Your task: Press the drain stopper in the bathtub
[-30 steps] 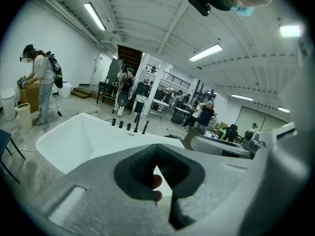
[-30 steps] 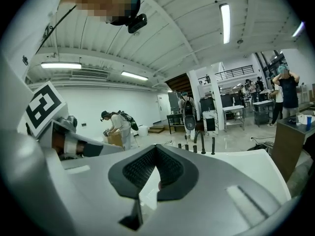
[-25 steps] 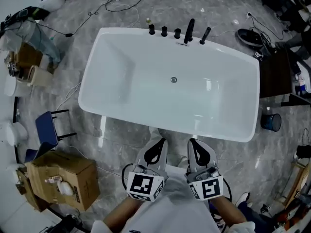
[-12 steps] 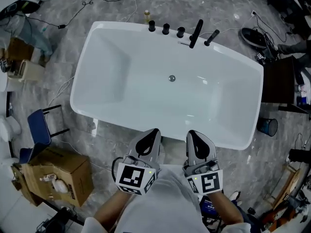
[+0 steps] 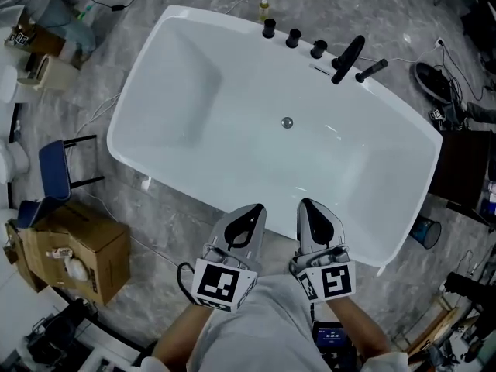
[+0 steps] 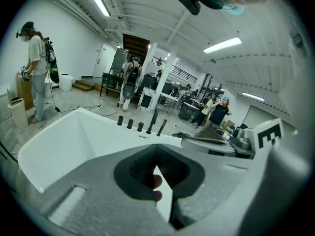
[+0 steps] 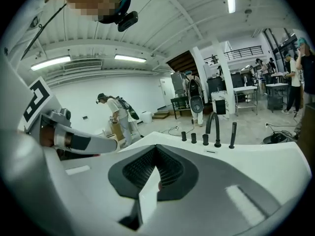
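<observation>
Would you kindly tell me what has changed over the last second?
Nothing was taken hold of or let go. Only the head view swung: the bathtub now lies more slanted in frame, and its faucet sits further right. The left claw and right claw stayed shut, empty and side by side before the tub. The drain stopper stayed untouched.

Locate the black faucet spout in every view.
Head view: faucet spout upper right, on the bathtub's far rim.
Left gripper view: spout at centre.
Right gripper view: spout right of centre.
Shared landmark: three black knobs left of it.
</observation>
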The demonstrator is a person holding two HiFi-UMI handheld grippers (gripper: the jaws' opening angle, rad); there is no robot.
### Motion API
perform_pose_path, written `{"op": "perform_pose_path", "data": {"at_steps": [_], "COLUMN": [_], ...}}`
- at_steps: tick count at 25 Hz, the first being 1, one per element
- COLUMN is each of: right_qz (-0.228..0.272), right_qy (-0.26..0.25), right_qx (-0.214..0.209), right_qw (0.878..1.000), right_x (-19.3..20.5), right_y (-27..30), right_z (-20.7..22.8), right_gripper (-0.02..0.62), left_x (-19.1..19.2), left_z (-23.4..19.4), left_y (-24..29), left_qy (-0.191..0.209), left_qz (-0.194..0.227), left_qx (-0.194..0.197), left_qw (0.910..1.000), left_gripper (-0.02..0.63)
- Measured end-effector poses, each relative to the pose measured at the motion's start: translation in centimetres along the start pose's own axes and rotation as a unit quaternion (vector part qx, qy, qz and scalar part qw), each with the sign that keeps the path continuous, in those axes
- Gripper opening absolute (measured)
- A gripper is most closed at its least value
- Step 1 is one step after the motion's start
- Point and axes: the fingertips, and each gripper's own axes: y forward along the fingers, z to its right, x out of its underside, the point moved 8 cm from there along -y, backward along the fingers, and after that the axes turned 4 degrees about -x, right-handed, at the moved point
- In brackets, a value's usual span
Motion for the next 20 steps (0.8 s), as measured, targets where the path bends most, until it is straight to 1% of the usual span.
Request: {"op": "perform_pose_path", "data": {"at_steps": [4, 8, 11, 16, 20], "right_qz": [-0.021, -0.042, -0.049, -0.057, -0.065], "right_qy": [0.001, 0.005, 0.004, 0.007, 0.014], "right_qx": [-0.003, 0.007, 0.010, 0.014, 0.022], "right_qw": [1.000, 0.999, 0.999, 0.998, 0.998], "right_x": [2.2, 4.7, 6.5, 9.5, 11.6], "right_y": [3.7, 6.9, 9.7, 13.0, 15.1], "right_z": [1.3, 2.9, 4.4, 6.9, 8.7], "right_gripper": [0.003, 0.003, 0.003, 0.003, 0.003], "left_x": [1.0, 2.7, 4.0, 5.9, 7.2], "left_z": [-2.5, -4.7, -6.5, -8.2, -9.7], "left_y": [2.3, 4.2, 6.7, 10.2, 12.8], "left_qy": [-0.007, -0.019, -0.030, -0.030, -0.018], "left_qz": [0.004, -0.020, -0.020, -0.023, -0.023], "left_qx": [-0.017, -0.019, -0.020, -0.024, -0.029], "left_qw": [0.9998, 0.9994, 0.9991, 0.9990, 0.9992], "left_gripper": [-0.002, -0.002, -0.002, -0.002, -0.002]}}
